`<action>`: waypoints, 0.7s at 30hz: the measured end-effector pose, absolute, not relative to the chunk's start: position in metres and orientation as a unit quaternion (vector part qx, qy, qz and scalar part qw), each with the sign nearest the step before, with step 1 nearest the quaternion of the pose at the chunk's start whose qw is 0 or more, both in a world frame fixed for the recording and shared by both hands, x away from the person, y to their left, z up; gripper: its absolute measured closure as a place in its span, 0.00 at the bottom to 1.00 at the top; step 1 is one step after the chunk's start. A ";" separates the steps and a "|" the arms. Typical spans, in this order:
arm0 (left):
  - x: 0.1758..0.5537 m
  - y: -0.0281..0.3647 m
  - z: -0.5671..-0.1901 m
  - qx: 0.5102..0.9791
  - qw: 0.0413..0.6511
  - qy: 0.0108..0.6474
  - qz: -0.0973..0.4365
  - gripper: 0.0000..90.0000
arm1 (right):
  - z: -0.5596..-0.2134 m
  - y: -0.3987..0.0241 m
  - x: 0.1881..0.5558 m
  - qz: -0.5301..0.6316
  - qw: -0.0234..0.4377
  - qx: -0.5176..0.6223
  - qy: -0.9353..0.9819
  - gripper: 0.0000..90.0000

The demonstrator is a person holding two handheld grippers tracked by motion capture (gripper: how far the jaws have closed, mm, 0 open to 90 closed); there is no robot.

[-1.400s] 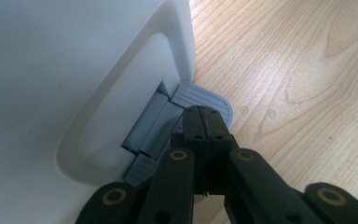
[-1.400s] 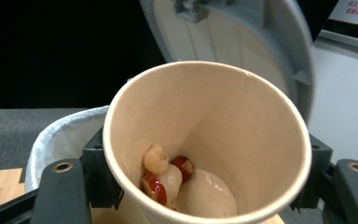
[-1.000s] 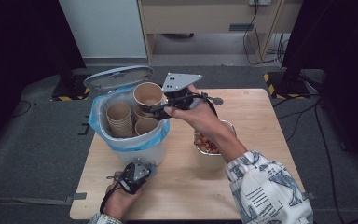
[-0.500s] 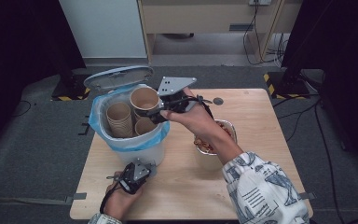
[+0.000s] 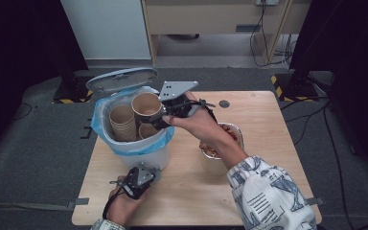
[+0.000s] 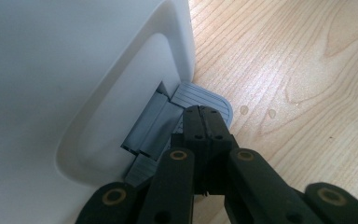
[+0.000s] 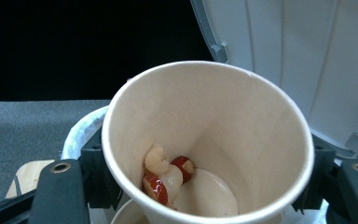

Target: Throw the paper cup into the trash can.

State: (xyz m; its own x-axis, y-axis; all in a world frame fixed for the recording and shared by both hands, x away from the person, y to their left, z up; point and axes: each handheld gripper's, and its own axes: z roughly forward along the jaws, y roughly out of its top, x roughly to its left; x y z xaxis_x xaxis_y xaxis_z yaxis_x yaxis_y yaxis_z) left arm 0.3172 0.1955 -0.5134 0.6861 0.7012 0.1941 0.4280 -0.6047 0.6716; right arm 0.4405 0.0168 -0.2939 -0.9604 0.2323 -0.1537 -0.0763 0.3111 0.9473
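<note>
A white pedal bin with a blue liner stands at the table's left, its lid raised. My right gripper is shut on a brown paper cup, holding it over the bin's mouth. In the right gripper view the jaws of my right gripper clasp the cup from both sides, and red and white fruit scraps lie at its bottom. My left gripper is shut, and its tips rest on the bin's grey pedal beside the bin's wall.
Stacks of used paper cups stand inside the bin. A metal bowl with reddish food sits on the wooden table, under the right forearm. A cabinet and cables lie beyond the far edge.
The right hand has edged the cup a little left and down, closer over the bin's mouth. The left gripper has stayed on the pedal.
</note>
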 end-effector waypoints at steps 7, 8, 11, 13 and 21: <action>0.317 0.196 -0.513 0.867 0.303 0.326 0.226 0.99 | -0.295 0.019 0.440 0.581 0.130 0.043 0.802 0.31; 0.317 0.195 -0.513 0.867 0.303 0.326 0.226 0.99 | -0.295 0.020 0.440 0.580 0.129 0.044 0.803 0.31; 0.317 0.196 -0.513 0.867 0.303 0.326 0.226 0.99 | -0.296 0.021 0.440 0.580 0.129 0.042 0.803 0.31; 0.317 0.195 -0.513 0.867 0.303 0.326 0.226 0.99 | -0.297 0.022 0.440 0.579 0.128 0.042 0.804 0.30; 0.317 0.196 -0.513 0.867 0.303 0.326 0.225 0.99 | -0.303 0.027 0.440 0.570 0.120 0.050 0.812 0.20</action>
